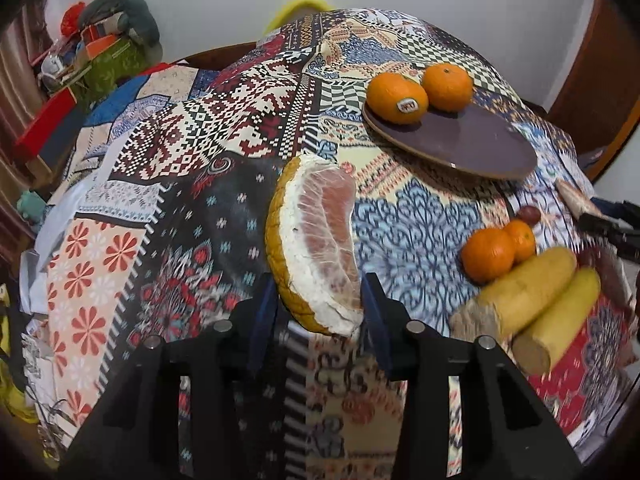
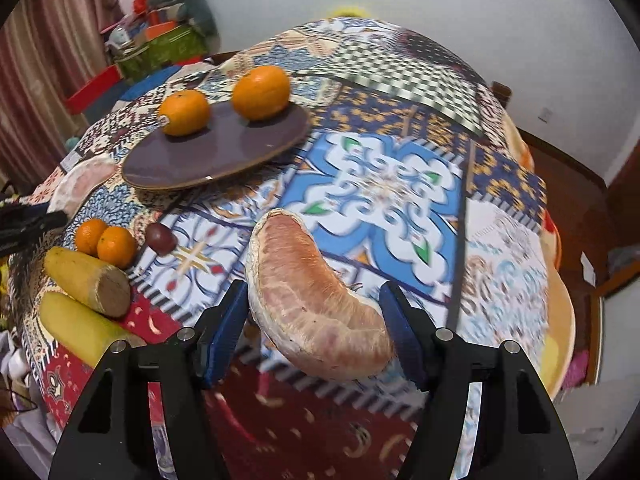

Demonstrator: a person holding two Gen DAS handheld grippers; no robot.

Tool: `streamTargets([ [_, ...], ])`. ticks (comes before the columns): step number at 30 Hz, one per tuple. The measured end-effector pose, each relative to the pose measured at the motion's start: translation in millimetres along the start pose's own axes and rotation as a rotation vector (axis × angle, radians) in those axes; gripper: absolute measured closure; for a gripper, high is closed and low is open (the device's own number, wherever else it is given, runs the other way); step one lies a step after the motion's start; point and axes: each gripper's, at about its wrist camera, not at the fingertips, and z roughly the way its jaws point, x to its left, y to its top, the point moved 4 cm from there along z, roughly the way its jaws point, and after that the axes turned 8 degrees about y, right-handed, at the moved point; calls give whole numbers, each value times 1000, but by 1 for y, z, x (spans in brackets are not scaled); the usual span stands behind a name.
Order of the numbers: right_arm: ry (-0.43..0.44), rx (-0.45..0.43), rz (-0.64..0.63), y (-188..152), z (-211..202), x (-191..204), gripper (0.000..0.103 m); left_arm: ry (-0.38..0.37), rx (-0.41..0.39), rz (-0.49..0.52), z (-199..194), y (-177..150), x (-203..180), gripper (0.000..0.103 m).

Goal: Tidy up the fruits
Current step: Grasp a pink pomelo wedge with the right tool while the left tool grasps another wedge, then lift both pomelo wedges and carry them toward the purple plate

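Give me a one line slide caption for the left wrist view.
Left gripper holds a pomelo wedge above the patterned tablecloth, plate with two oranges behind.

Two oranges [image 2: 184,113] sit on the plate [image 2: 224,156] at the far side of the tablecloth [image 2: 400,184]. Nearer and to its left, two small oranges [image 2: 106,242] lie just behind two bananas [image 2: 86,280].

White wall [image 2: 440,8]; striped curtain [image 2: 44,60] left; patchwork tablecloth [image 2: 392,184]; wooden floor [image 2: 568,184]
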Motion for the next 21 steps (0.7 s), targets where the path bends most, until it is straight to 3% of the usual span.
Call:
streamTargets([
  [4,-8,-9,35,-10,-9,-6,39,-9,21,22,-4,-8,1,59],
  [10,10,2,69,-16,-8,-10,39,46,29,29,0,-1,2,40],
  [21,43,7,79,-17,-4,-13,37,77,43,80,24,21,-7,40],
])
